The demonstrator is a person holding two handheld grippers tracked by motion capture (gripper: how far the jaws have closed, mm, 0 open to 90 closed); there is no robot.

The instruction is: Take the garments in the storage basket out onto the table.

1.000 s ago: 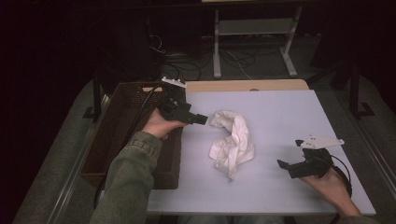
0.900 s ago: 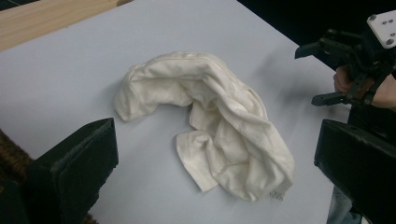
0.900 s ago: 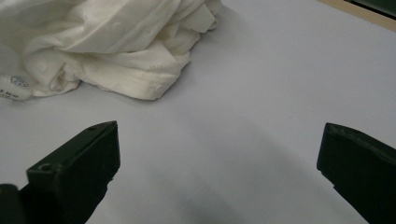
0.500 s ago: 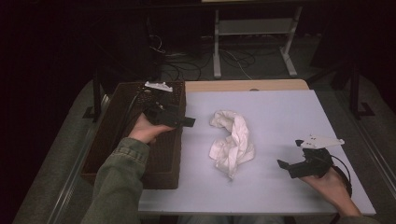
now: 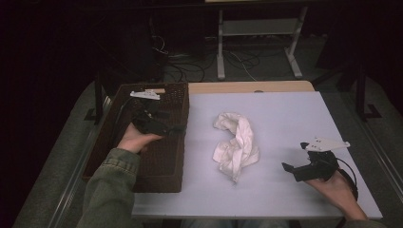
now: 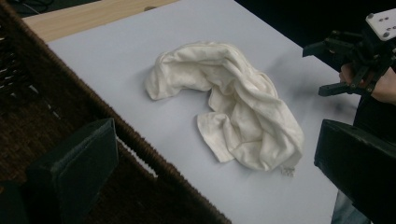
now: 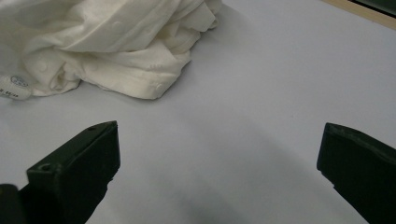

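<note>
The scene is dim, the room beyond the pale grey tabletop nearly black. The crumpled white cloth is the brightest thing and casts soft shadows. Both gripper views are grainy, with the near jaws out of focus.

You have no legible text, brand, number or sign anywhere in these views. The crumpled white cloth garment carries a small white sewn-in label at its edge, seen in the right gripper view; it bears a round printed mark and dark characters, but they are too small and blurred to read.
</note>
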